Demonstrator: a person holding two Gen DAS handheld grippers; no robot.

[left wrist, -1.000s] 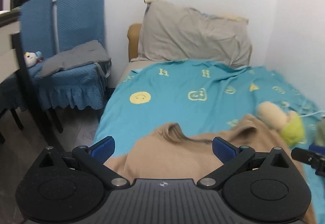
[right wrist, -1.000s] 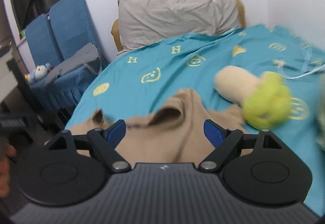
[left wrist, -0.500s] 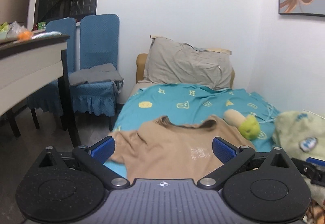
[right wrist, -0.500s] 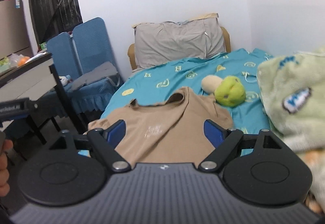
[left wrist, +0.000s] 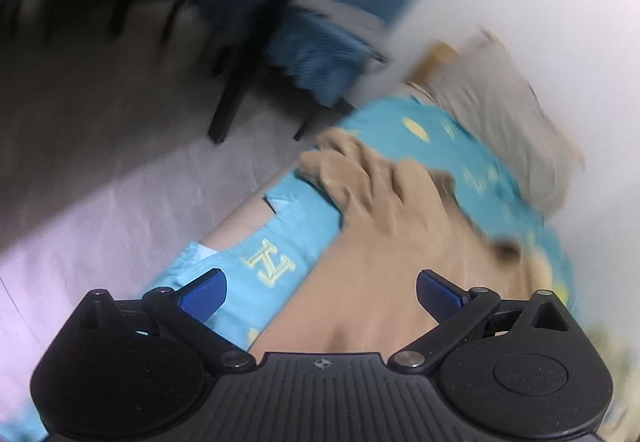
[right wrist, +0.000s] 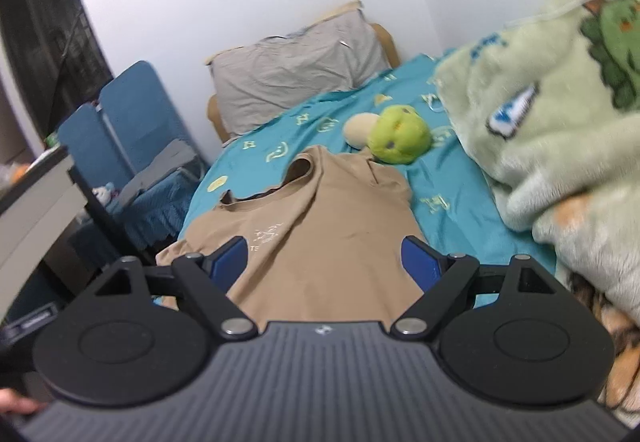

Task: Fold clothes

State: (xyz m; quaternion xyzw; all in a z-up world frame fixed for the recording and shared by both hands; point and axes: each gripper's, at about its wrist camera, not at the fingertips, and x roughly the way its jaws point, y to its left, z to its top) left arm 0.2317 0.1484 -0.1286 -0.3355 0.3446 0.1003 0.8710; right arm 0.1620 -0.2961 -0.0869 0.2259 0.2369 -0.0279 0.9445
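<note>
Both claws stand wide open with nothing between their blue pads. From the right wrist view, the right claw point(right wrist: 324, 262) is held level and points along the bed toward the headboard, hovering over the near end of the tan shirt point(right wrist: 320, 242), its two pads spread to either side of the shirt's lower body without touching it as far as can be seen. From the left wrist view, the left claw point(left wrist: 320, 294) is rolled hard to one side and tipped downward, so the room appears slanted and smeared with motion blur; its pads hang above the bed's left edge, one over the turquoise sheet point(left wrist: 288, 238) and the other over the tan shirt point(left wrist: 384, 242).

That shirt lies spread on the turquoise sheet point(right wrist: 452, 201), collar toward the pillow, a small pale print on its chest. It is wrinkled, with a fold running up the middle, and its left sleeve point(left wrist: 340, 165) is bunched near the mattress edge. Just beyond the shirt's right shoulder sits a green plush toy point(right wrist: 398, 135), touching or nearly touching the fabric. A fluffy pale-green blanket point(right wrist: 552, 113) is heaped on the right side of the bed, apart from the shirt. A grey pillow point(right wrist: 296, 69) leans against the headboard. Left of the bed stand blue-covered chairs point(right wrist: 132, 113) with a grey cloth on one seat, and the edge of a counter point(right wrist: 36, 201) shows nearer the camera. A bit of a hand point(right wrist: 16, 402) is visible at the lower left corner of the right wrist view.
</note>
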